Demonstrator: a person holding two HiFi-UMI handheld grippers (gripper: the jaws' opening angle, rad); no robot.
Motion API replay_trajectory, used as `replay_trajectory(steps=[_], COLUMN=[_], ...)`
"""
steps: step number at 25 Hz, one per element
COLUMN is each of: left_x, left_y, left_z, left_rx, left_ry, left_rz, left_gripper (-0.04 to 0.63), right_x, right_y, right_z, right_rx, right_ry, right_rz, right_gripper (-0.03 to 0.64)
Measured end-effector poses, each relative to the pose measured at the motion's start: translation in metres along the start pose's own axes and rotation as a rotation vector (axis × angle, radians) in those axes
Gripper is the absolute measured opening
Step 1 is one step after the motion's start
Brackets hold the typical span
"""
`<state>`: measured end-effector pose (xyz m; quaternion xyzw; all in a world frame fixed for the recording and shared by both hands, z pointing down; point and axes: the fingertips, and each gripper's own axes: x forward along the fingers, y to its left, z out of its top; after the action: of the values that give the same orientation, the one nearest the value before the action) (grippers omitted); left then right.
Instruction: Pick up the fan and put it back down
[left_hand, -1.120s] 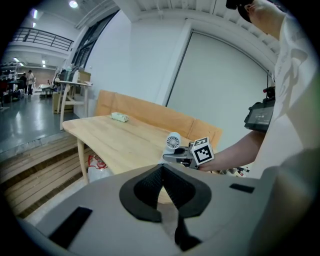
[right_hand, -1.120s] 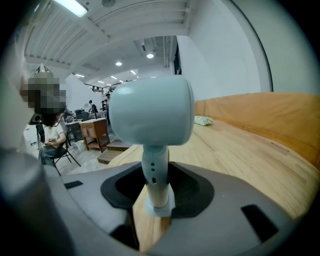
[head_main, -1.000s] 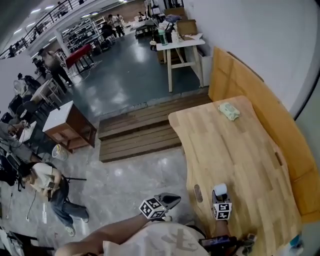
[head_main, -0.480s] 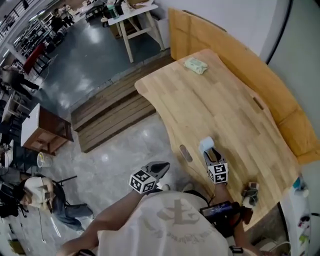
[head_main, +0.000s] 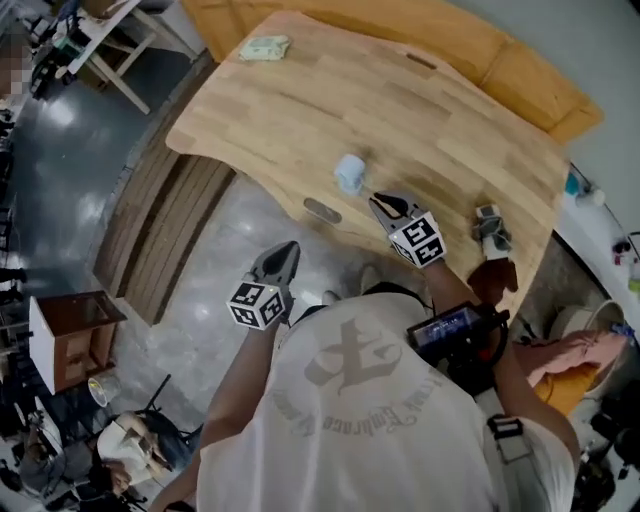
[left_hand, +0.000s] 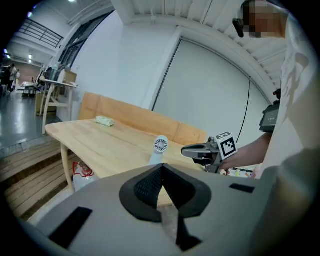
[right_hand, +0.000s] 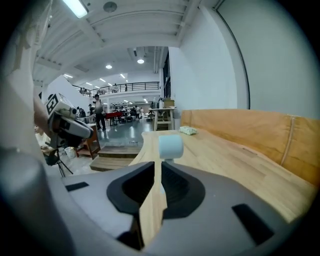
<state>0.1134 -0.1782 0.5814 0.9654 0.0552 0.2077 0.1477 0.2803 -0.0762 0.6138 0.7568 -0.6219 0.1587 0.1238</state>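
Your right gripper (right_hand: 158, 165) has come away from the fan (head_main: 350, 173): half a second ago its tips were right at the fan, and now they stand a little apart from it, above the near edge of the table (head_main: 300, 90). The fan itself has kept its place. The jaws of this gripper have just been closing and now leave only a narrow slit. Through the slit you see the wood of the table, and nothing is between the pads. The fan stands just ahead of the tips, not touched by them. Your left gripper (left_hand: 163, 166) has its jaws together at the tips and holds nothing. It hangs off the table, over the grey floor on your left side, and points toward the table. The fan is small and pale, and it stands upright on the table near the near edge, just beyond the oval slot (head_main: 322, 210) that is cut in the wood. A small grey object (head_main: 489, 225) lies near the same edge, further toward your right; I cannot tell what it is. A pale green packet (head_main: 264, 47) lies well apart from the fan, near the far left corner of the table. A wooden bench back (head_main: 500, 60) runs along the far edge.
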Motion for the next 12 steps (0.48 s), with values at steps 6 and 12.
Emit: replay_trajectory(steps=[6, 12], left_x=[0.006, 0.001], left_y=[-0.018, -0.032], left_z=[0.005, 0.005], left_rx=[0.059, 0.083], left_ry=[0.002, -0.003], left_rz=[-0.072, -0.126], left_gripper=[0.009, 0.009], right_x=[-0.045, -0.077], right_y=[0.038, 0.065], right_z=[0.029, 0.053], right_rx=[0.112, 0.128], right_ry=[-0.125, -0.200], right_rz=[0.129, 0.141], right_gripper=[0.031, 0.020])
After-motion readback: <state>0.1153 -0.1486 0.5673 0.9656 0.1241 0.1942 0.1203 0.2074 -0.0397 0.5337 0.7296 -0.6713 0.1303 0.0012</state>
